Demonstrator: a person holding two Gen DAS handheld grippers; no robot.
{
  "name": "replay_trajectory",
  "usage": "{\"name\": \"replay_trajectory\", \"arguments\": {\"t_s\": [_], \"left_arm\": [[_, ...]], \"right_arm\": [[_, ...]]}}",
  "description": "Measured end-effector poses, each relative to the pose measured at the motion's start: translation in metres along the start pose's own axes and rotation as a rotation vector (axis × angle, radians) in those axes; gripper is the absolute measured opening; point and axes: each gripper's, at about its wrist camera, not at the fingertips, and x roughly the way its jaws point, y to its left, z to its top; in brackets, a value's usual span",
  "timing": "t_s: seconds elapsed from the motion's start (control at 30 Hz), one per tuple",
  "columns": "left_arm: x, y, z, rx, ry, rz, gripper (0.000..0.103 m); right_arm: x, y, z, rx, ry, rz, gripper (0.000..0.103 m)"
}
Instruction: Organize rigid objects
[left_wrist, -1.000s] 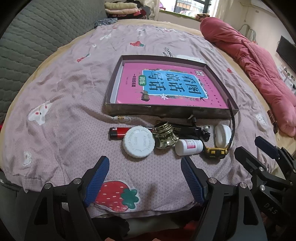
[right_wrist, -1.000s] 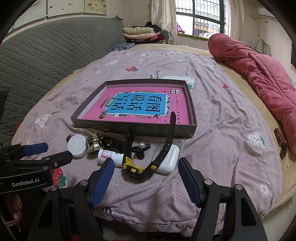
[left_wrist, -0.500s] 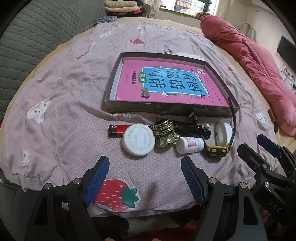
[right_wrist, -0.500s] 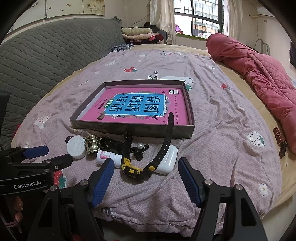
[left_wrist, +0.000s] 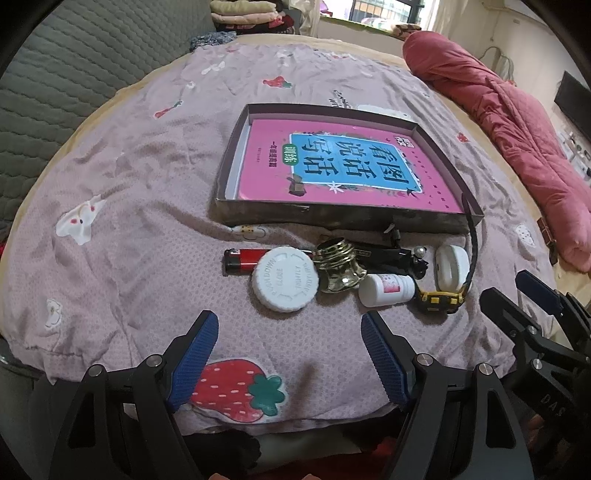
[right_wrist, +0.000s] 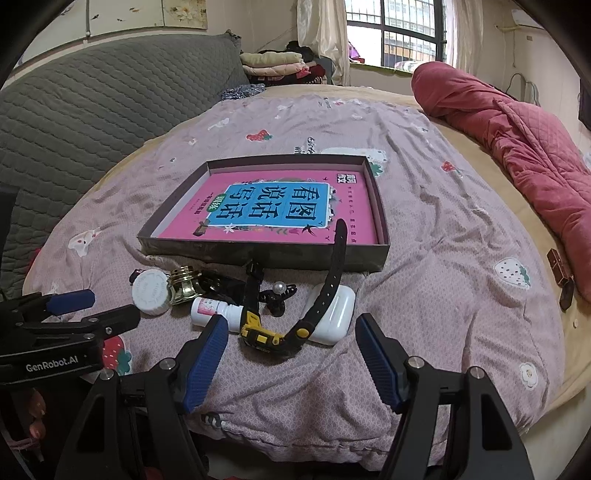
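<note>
Both the left gripper (left_wrist: 288, 332) and right gripper (right_wrist: 290, 338) hang with jaws spread, empty. At the left gripper's twelve o'clock lies a white cap (left_wrist: 284, 278); the watch (right_wrist: 295, 314) sits at the right's.

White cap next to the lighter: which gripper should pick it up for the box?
Left, probably. The white cap lies just ahead of the open left gripper, roughly centred between its jaws. The right gripper, also open, faces the watch, with the cap off to its left.
</note>
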Motion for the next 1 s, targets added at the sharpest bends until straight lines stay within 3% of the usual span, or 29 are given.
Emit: {"name": "replay_trajectory", "arguments": {"t_s": [0.6, 1.0], "left_arm": [[0.023, 0.027, 0.001, -0.046, 0.036, 0.048, 0.081], [0.037, 0.018, 0.001, -0.003, 0.038, 0.072, 0.081]], "right_arm": [[0.021, 0.004, -0.005, -0.028, 0.059, 0.029, 0.071], [0.034, 0.004, -0.01, -0.033, 0.105, 0.075, 0.071]]}}
